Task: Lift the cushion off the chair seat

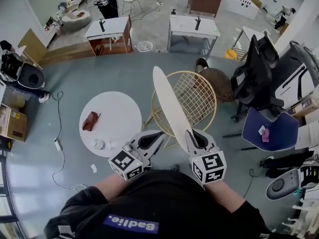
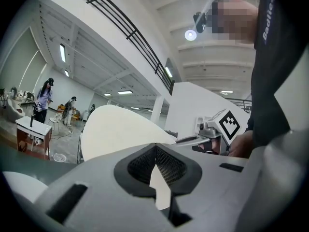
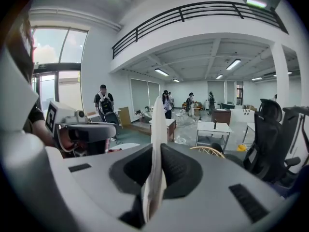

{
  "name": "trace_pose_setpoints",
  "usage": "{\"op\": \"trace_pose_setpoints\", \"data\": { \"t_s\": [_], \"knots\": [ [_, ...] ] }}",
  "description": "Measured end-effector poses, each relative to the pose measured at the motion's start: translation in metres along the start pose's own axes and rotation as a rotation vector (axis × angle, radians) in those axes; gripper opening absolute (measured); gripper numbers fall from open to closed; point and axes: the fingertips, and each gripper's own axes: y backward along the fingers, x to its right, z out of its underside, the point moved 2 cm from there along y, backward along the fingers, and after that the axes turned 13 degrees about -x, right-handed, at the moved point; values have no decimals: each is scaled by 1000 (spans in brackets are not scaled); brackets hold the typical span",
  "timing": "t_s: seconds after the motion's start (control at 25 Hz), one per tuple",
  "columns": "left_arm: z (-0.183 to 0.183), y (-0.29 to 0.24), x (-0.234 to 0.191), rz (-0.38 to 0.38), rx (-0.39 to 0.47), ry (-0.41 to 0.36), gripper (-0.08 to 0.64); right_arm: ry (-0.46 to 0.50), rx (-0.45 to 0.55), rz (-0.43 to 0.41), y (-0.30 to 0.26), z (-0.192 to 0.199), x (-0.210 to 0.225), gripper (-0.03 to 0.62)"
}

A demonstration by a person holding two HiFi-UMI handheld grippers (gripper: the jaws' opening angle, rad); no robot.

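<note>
The cushion (image 1: 169,103) stands on edge above the chair (image 1: 199,96), a thin white disc tipped up over the wire seat. Both claws hold it at its near rim. The right gripper (image 1: 193,137) is pinched narrow on the rim, and its own view shows the cushion edge-on between the pads. The left gripper (image 1: 155,137) is closed on a sliver of the same rim, with the broad white face spread out ahead of it. The two grips sit near each other on one side of the disc, so the far part hangs unsupported.

The lift looks largely done. The seat shows bare beneath the cushion, though the claws hide whether the near edge has cleared the chair's rim. To finish well, the person should probably:

- raise both hands together, so neither claw twists the rim out of the other
- hold both pinches firm — the cushion is light but broad, and a swing could lever it loose
- take it up and toward the body, away from the wire back
- mind the round table (image 1: 109,123) at the left and the office chair (image 1: 259,78) at the right when swinging it aside

A thin rim between hard pads may slip, so a slow, level carry seems wise.
</note>
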Motion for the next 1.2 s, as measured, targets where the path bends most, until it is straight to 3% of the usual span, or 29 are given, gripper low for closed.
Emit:
{"op": "trace_pose_setpoints", "data": {
  "t_s": [0.4, 1.2],
  "knots": [
    [11, -8, 22, 50, -40, -23, 14, -25, -8, -130, -3, 16, -29, 49],
    [12, -8, 27, 43, -45, -27, 14, -30, -13, -156, -3, 20, -34, 48]
  ]
}}
